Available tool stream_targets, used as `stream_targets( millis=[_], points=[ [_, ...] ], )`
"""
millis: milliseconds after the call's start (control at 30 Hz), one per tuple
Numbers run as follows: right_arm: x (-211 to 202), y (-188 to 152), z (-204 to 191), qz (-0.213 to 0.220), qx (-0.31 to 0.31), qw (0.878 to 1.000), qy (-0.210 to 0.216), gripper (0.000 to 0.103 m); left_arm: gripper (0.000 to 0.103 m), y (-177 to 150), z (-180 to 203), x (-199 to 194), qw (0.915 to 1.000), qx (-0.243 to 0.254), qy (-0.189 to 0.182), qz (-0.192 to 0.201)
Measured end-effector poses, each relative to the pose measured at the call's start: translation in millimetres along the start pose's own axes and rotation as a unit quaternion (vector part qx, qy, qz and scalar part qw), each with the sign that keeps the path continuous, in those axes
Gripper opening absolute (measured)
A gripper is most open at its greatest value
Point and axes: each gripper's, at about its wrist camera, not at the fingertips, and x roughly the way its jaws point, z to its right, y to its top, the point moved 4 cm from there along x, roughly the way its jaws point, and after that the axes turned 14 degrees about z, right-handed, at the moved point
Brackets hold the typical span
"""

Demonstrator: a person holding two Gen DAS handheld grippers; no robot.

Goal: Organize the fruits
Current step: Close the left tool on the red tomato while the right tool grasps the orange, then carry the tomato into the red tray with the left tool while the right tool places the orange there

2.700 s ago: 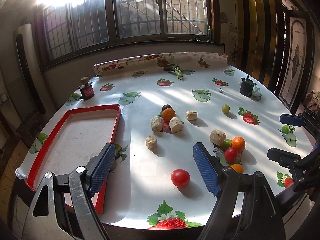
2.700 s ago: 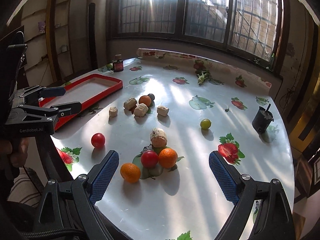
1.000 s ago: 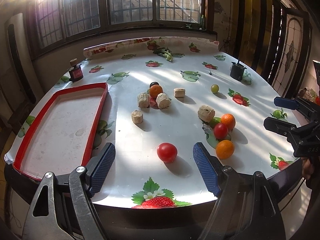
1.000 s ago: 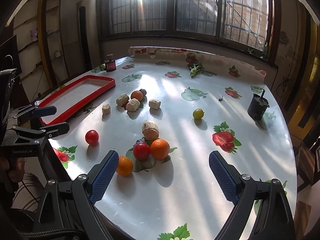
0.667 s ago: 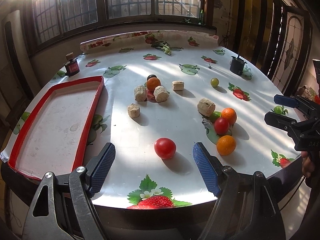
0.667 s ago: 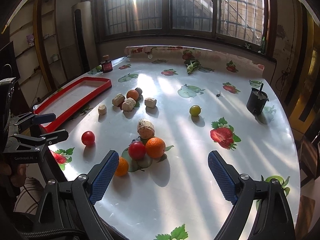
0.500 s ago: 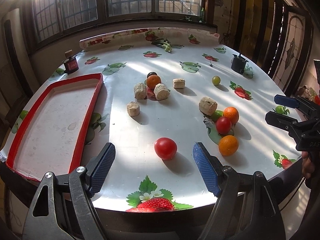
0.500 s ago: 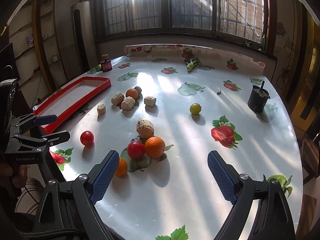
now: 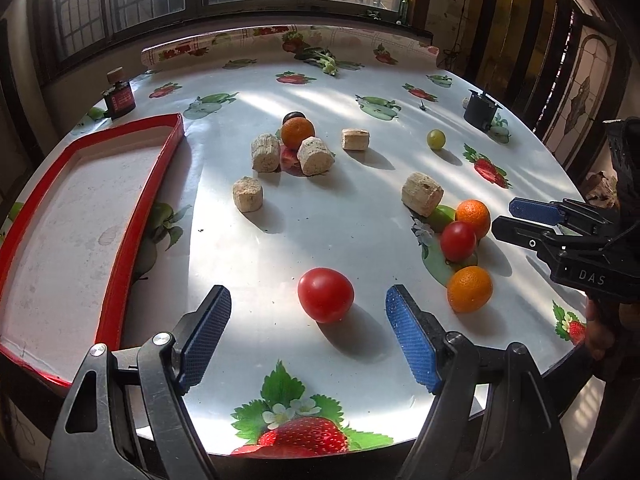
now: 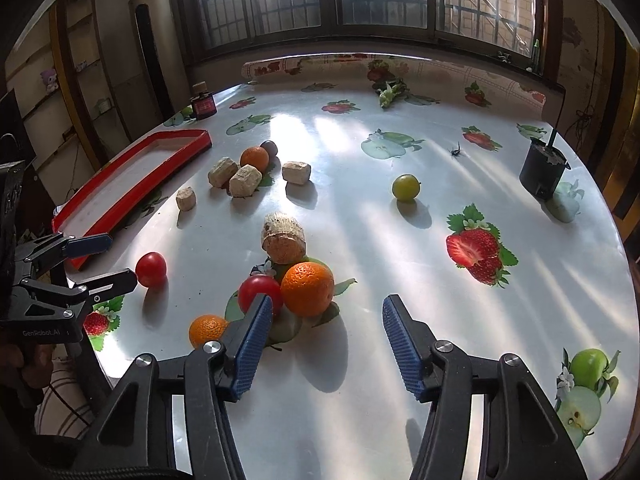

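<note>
My left gripper (image 9: 308, 300) is open, its blue pads on either side of a lone red tomato (image 9: 325, 294) near the table's front edge; it also shows in the right wrist view (image 10: 151, 269). My right gripper (image 10: 326, 312) is open just in front of a large orange (image 10: 307, 289), a second red tomato (image 10: 259, 289) and a small orange (image 10: 208, 329). The same cluster shows in the left wrist view (image 9: 458, 241). A red-rimmed tray (image 9: 132, 216) lies empty at the left. A green grape (image 10: 405, 187) sits apart.
Several beige cork-like cylinders (image 9: 264, 153) lie mid-table, one (image 10: 283, 237) touching the fruit cluster. Another orange (image 9: 297, 132) and a dark fruit (image 9: 294, 117) sit among them. A dark jar (image 9: 118, 100) and a black cup (image 10: 543, 174) stand near the table's edges.
Both grippers have moved closer to the table and forward. The lone tomato now lies between my left pads, and the fruit cluster is right at my right gripper's tips.
</note>
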Motion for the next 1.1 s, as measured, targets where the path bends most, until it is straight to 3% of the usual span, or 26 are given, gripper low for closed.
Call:
stream_targets(
  millis=[133,267,500,667,767,867,1100],
  points=[
    [15.0,-0.1,0.7,-0.013,0.011,1.0,0.011,0.053,0.076,-1.2,-0.1,15.1,0.9998,-0.006,-0.005,-0.018],
    [26.1,0.8,1.8,-0.022,0.017,1.0,0.014,0.052,0.056,-5.9,-1.9,30.1,0.9986,-0.019,-0.02,-0.045],
    [35.3,5.5,4.7,-0.025,0.042,0.998,0.035,0.052,0.032,-5.0,3.6,29.3,0.9986,-0.005,-0.041,-0.035],
    [41.3,7.5,4.9,-0.03,0.067,0.995,0.061,0.051,0.031,-4.5,3.4,29.0,0.9984,-0.004,-0.046,-0.034],
    [42.3,8.0,1.8,-0.032,0.08,0.993,0.082,0.04,0.031,-4.6,1.6,28.0,0.9979,-0.01,-0.053,-0.036],
    [40.4,8.0,0.6,-0.031,0.076,0.994,0.07,0.034,0.03,-5.4,1.6,26.8,0.9976,-0.012,-0.057,-0.037],
    [20.7,8.7,-11.1,-0.017,0.041,0.998,0.043,0.034,0.03,-0.9,-0.5,15.1,0.9972,-0.018,-0.067,-0.026]
  ],
)
